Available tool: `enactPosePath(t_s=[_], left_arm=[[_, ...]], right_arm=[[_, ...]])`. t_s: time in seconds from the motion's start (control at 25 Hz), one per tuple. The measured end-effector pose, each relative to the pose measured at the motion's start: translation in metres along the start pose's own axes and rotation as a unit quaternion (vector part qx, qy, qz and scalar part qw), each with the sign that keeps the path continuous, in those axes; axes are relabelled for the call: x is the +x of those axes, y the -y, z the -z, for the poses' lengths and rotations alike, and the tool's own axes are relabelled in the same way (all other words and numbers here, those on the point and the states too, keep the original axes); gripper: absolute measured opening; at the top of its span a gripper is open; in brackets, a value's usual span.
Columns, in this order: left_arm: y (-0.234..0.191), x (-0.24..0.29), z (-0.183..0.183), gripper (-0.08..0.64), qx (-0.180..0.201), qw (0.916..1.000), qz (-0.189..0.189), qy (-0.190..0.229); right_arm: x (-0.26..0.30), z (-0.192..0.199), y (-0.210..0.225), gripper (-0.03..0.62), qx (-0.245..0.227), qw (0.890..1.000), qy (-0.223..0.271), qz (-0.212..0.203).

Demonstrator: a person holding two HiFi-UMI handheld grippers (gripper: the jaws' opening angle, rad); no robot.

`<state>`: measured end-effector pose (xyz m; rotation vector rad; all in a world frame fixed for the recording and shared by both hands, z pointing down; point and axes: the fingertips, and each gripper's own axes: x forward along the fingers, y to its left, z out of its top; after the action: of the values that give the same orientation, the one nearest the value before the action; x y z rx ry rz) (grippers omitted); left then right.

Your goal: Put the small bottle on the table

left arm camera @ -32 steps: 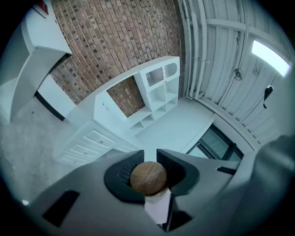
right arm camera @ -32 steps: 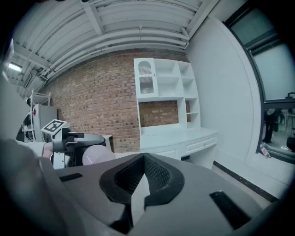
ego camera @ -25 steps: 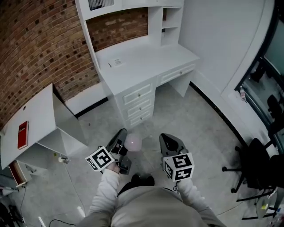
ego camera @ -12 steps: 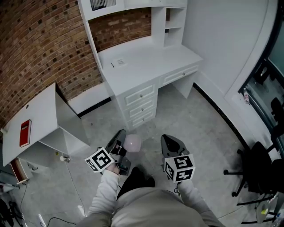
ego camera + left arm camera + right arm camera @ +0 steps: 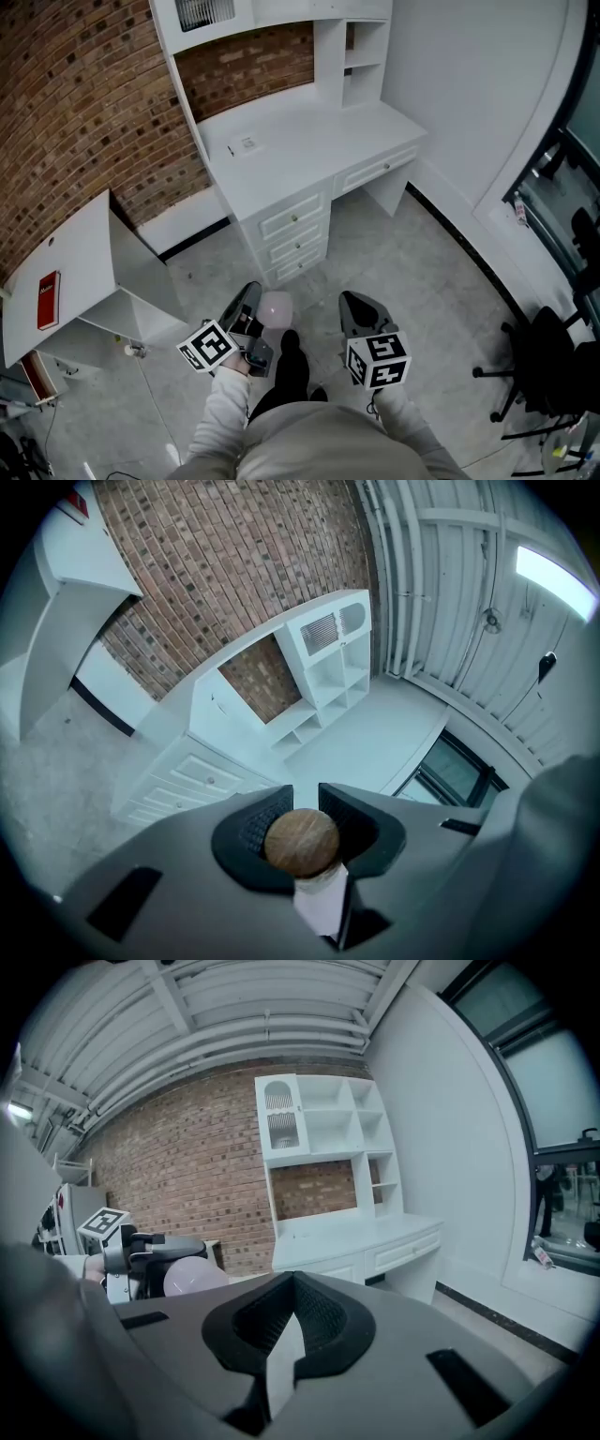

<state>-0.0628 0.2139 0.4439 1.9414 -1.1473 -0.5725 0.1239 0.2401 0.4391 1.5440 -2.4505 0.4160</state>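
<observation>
The small bottle has a pale rounded body and a wooden ball cap. It is clamped in my left gripper, which I hold level above the floor in front of the white desk. In the left gripper view the cap fills the gap between the two dark pads. My right gripper hangs beside it on the right, its jaws shut with nothing in them. The right gripper view shows the left gripper with the bottle at its left.
The desk has a shelf hutch against the brick wall and a drawer stack facing me. A white cabinet with a red book stands at left. A black office chair is at right by the glass wall.
The person has stepped forward, one shoe now showing between the grippers. Both grippers have moved a little toward the desk. The bottle stays in the left gripper.
</observation>
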Motion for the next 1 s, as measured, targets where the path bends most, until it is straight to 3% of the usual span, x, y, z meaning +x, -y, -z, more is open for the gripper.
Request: enactPosePath(t_s=[0.36, 1.0], left_arm=[[-0.048, 0.064, -0.045, 0.097, -0.003, 0.9998, -0.02, -0.001], [-0.122, 0.167, -0.151, 0.095, -0.001, 0.9999, -0.014, 0.001]], right_arm=[[0.082, -0.024, 0.02, 0.028, 0.0, 1.0, -0.012, 0.004], [0.235, -0.075, 0.022, 0.028, 0.0, 1.0, -0.021, 0.004]])
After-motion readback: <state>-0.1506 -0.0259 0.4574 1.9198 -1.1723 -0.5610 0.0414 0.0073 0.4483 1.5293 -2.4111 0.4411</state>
